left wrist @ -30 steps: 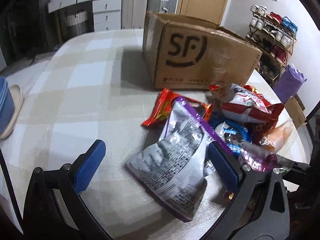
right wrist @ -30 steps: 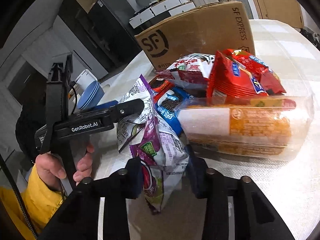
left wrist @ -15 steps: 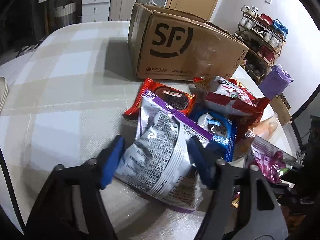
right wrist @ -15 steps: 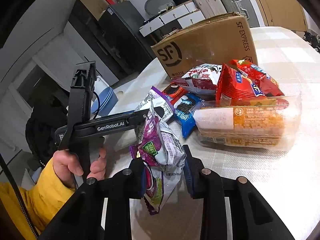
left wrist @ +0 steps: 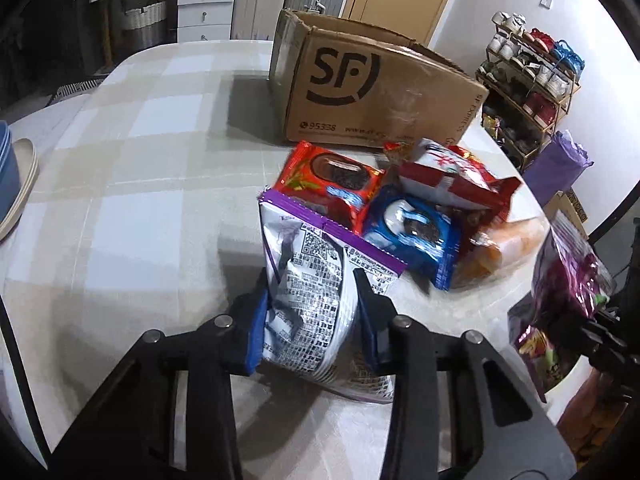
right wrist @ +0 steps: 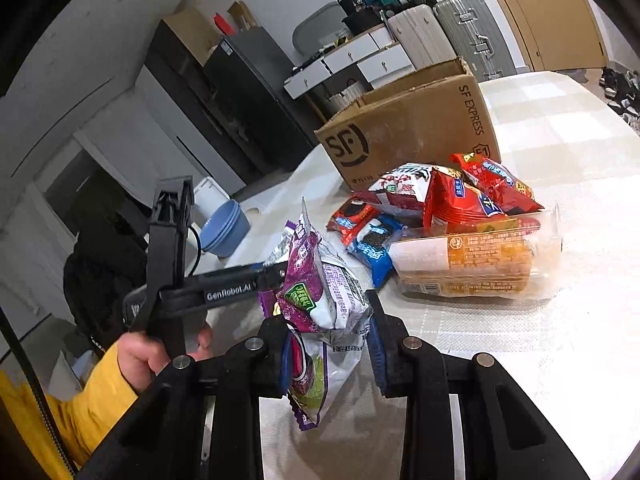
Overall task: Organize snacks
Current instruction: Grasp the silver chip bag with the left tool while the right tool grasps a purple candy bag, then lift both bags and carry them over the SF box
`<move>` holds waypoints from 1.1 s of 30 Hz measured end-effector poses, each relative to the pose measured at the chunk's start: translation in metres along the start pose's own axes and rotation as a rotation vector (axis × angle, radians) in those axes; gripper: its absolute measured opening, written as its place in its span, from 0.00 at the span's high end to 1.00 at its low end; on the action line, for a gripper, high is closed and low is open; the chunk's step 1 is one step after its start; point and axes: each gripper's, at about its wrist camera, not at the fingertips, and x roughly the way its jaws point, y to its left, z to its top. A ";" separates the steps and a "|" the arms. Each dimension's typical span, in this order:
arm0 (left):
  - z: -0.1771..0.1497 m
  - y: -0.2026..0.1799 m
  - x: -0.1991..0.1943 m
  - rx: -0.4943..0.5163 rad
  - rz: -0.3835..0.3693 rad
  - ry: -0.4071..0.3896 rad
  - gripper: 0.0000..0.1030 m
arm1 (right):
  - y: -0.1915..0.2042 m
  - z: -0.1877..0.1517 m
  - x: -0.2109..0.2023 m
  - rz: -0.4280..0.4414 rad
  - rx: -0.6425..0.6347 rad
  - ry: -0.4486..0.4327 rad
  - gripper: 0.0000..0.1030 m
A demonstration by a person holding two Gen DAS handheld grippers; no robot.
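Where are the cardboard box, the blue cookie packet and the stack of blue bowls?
cardboard box (left wrist: pixel 372 92), left wrist view, on its printed front wall.
blue cookie packet (left wrist: pixel 416 232), left wrist view, on its face.
blue bowls (right wrist: pixel 226 230), right wrist view, on the outer side of the stack.

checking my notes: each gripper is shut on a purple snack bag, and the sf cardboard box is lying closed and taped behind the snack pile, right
Not quite. The SF cardboard box stands open: the right wrist view shows its top flaps up. The rest holds: the left gripper is shut on the purple-edged snack bag, the right gripper on the purple snack bag, and the box sits behind the snack pile.
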 end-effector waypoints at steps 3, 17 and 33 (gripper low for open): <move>-0.009 -0.011 -0.018 0.018 0.009 -0.032 0.67 | 0.003 0.002 -0.004 0.008 0.001 -0.011 0.71; -0.048 -0.061 -0.134 0.073 0.022 -0.194 0.67 | 0.027 0.011 -0.058 -0.009 -0.052 -0.101 0.71; -0.028 -0.062 -0.169 0.074 -0.076 -0.225 0.67 | 0.033 0.055 -0.077 -0.027 -0.080 -0.148 0.71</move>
